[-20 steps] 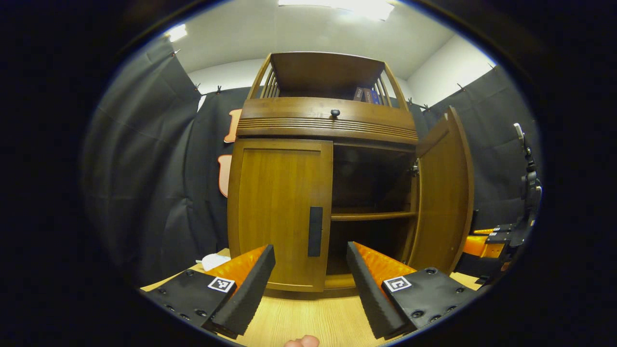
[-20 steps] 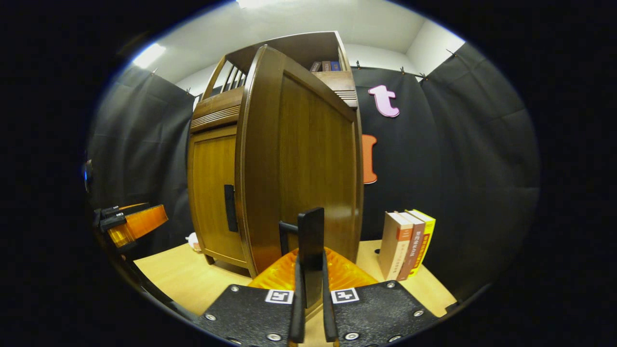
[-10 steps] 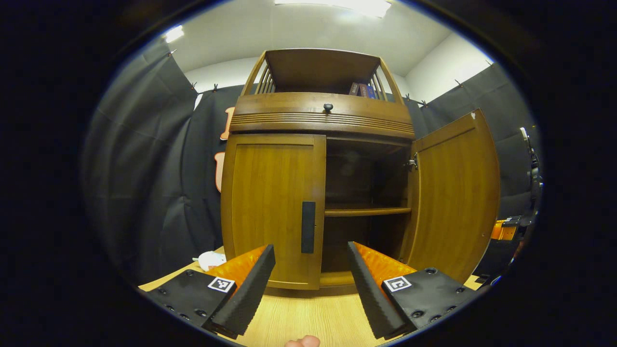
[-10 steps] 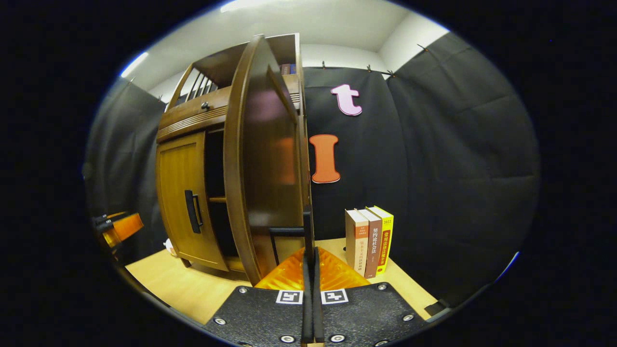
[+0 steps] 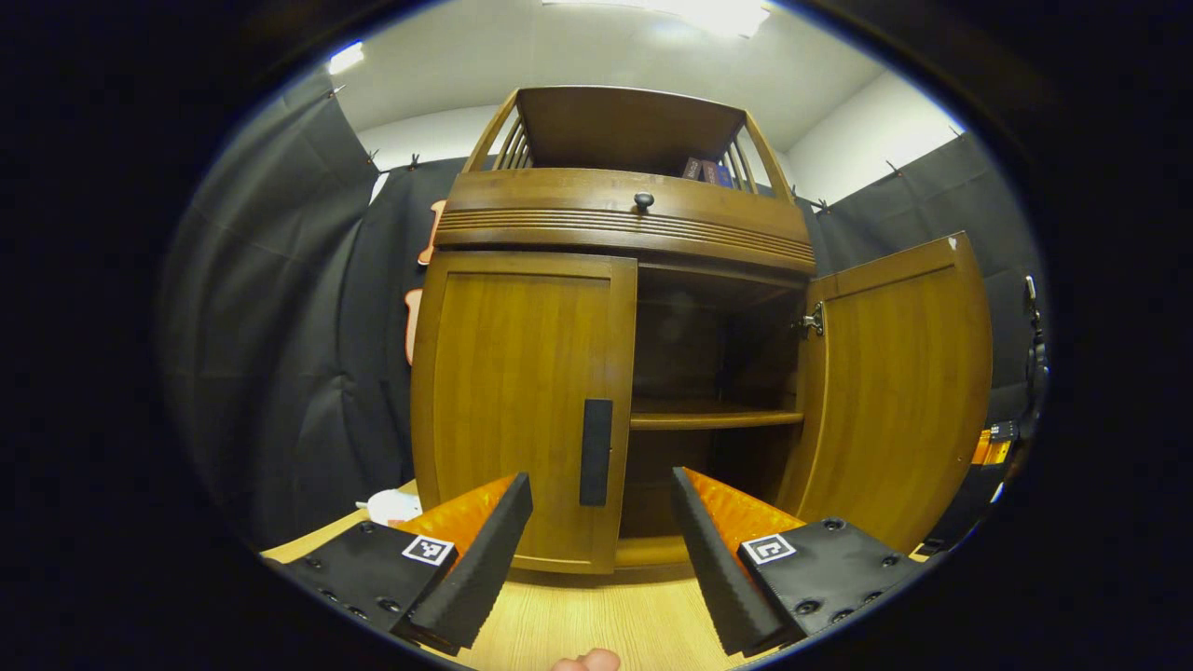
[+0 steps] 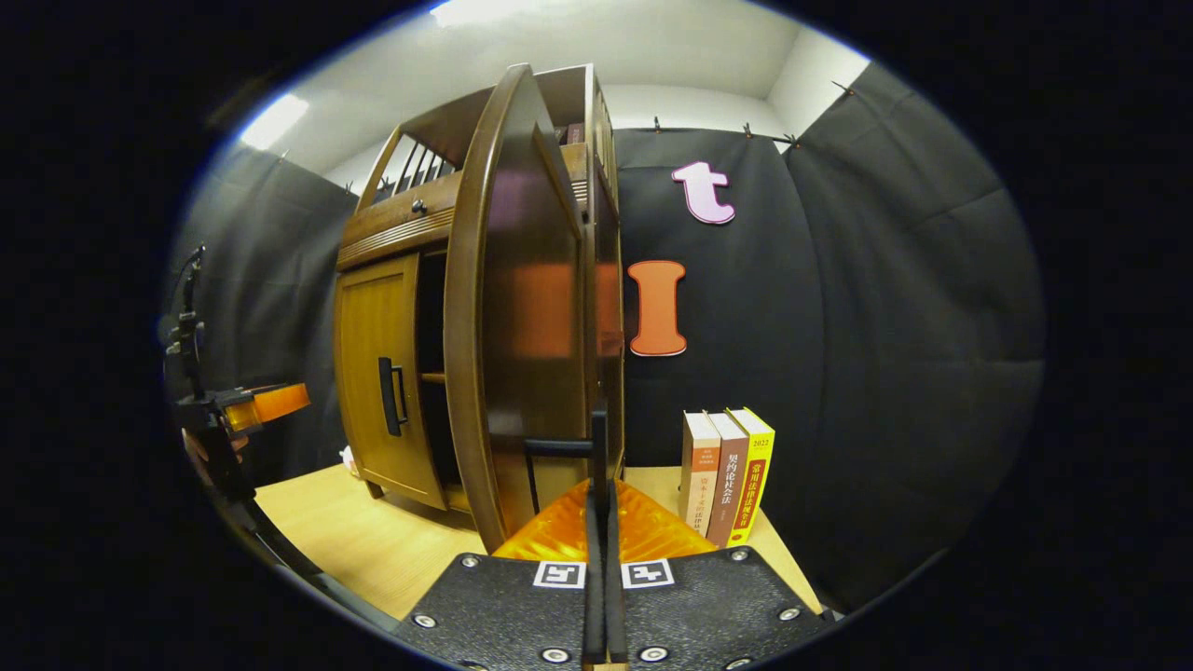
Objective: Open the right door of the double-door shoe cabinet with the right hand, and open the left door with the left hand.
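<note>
Right gripper (image 6: 599, 485), in right gripper view: jaws pinched together on the handle (image 6: 596, 447) of the right door (image 6: 522, 317), fingers running straight up to the black bar. Door seen nearly edge-on here, swung far out from the cabinet (image 6: 391, 280). Just beside it on the table (image 6: 363, 540), 3 books (image 6: 727, 475) standing upright against the booth wall.

Compared with 1 second ago: right door swung much further, from about half open to wide open, its inner face now turned toward the left gripper view and reaching further right. Little added swing in the last half second, so probably near its limit. Part 1 of the task judged as good as done.

Left gripper (image 5: 601, 522), in left gripper view: jaws spread wide, holding nothing, hovering above the table (image 5: 606, 624) short of the cabinet (image 5: 624, 214). Slightly nearer than 1 second ago. Left door (image 5: 513, 401) shut flush, its vertical black handle (image 5: 596, 452) lined up between the 2 fingers, not yet touched. Right door (image 5: 895, 391) open at the right, dark interior and 1 shelf (image 5: 713, 419) exposed. Small white object (image 5: 391, 506) on the table at the cabinet's left foot.

Part 2 not started: next, likely closing in on the left handle and gripping it.
</note>
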The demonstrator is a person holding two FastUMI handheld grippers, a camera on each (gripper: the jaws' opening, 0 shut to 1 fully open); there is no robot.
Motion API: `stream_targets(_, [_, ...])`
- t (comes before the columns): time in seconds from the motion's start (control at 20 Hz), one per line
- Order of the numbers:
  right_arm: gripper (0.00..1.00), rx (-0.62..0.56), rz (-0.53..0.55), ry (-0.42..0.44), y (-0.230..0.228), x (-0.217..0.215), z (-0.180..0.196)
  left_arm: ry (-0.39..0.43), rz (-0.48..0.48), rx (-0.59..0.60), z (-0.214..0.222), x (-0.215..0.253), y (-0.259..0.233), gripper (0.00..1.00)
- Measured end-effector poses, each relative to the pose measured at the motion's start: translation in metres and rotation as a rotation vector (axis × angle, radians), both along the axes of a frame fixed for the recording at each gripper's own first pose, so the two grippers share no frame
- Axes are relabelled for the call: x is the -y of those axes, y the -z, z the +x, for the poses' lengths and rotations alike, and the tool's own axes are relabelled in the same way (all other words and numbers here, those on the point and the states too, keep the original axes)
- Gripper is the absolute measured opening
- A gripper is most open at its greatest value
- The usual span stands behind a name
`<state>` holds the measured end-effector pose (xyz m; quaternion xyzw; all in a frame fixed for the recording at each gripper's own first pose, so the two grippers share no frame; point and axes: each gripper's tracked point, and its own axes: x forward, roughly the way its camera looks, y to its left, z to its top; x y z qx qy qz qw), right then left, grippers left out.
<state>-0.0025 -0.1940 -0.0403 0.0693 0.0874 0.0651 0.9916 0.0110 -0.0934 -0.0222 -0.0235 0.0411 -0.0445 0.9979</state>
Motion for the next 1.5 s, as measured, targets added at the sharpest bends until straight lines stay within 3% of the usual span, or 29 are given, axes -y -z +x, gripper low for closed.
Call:
stream_targets(0.05, [0.05, 0.007, 0.007, -0.014, 0.000, -0.001, 0.001, 0.003, 0.007, 0.007, 0.006, -0.001, 0.001, 0.97])
stream_targets(0.15, [0.02, 0.018, -0.015, -0.042, 0.000, -0.003, -0.001, 0.015, 0.007, 0.011, 0.021, 0.004, 0.004, 0.97])
stream_targets(0.3, [0.05, -0.026, -0.003, -0.012, 0.010, 0.005, -0.010, -0.010, 0.024, 0.001, 0.044, -0.001, 0.011, 0.96])
stream_targets(0.55, [0.48, -0.019, 0.034, 0.061, 0.001, 0.024, -0.044, -0.009, 0.057, 0.012, 0.083, -0.003, 0.015, 0.97])
stream_targets(0.65, [0.49, -0.005, 0.011, 0.086, -0.010, 0.032, -0.053, 0.001, 0.064, 0.003, 0.098, 0.000, 0.020, 0.96])
stream_targets(0.7, [0.65, -0.006, -0.003, 0.100, -0.011, 0.035, -0.057, 0.005, 0.066, -0.006, 0.106, 0.000, 0.024, 0.97])
stream_targets(0.75, [0.68, -0.014, -0.017, 0.110, -0.011, 0.035, -0.060, 0.013, 0.064, -0.012, 0.114, 0.003, 0.028, 0.96])
stream_targets(0.85, [0.85, -0.002, -0.036, 0.133, -0.018, 0.038, -0.065, 0.018, 0.066, -0.016, 0.127, 0.002, 0.031, 0.97])
stream_targets(0.95, [0.92, 0.004, -0.033, 0.154, -0.022, 0.038, -0.067, 0.024, 0.058, -0.018, 0.140, 0.004, 0.036, 0.98])
stream_targets(1.0, [0.86, 0.006, -0.027, 0.164, -0.024, 0.038, -0.068, 0.024, 0.059, -0.021, 0.146, 0.004, 0.039, 0.98])
stream_targets(1.1, [0.96, 0.014, -0.012, 0.179, -0.025, 0.036, -0.073, 0.016, 0.069, -0.035, 0.156, 0.004, 0.046, 0.98])
stream_targets(1.35, [0.98, 0.030, -0.025, 0.204, -0.033, 0.035, -0.079, -0.021, 0.095, -0.027, 0.170, -0.005, 0.052, 0.98])
stream_targets(1.4, [0.97, 0.032, -0.020, 0.208, -0.036, 0.036, -0.080, -0.024, 0.081, -0.010, 0.173, -0.006, 0.048, 0.98])
stream_targets(1.45, [0.85, 0.040, -0.014, 0.212, -0.038, 0.035, -0.081, -0.025, 0.062, -0.008, 0.175, -0.008, 0.049, 0.98])
stream_targets(1.5, [0.88, 0.051, -0.009, 0.220, -0.041, 0.035, -0.083, -0.029, 0.058, -0.018, 0.177, -0.010, 0.052, 0.98])
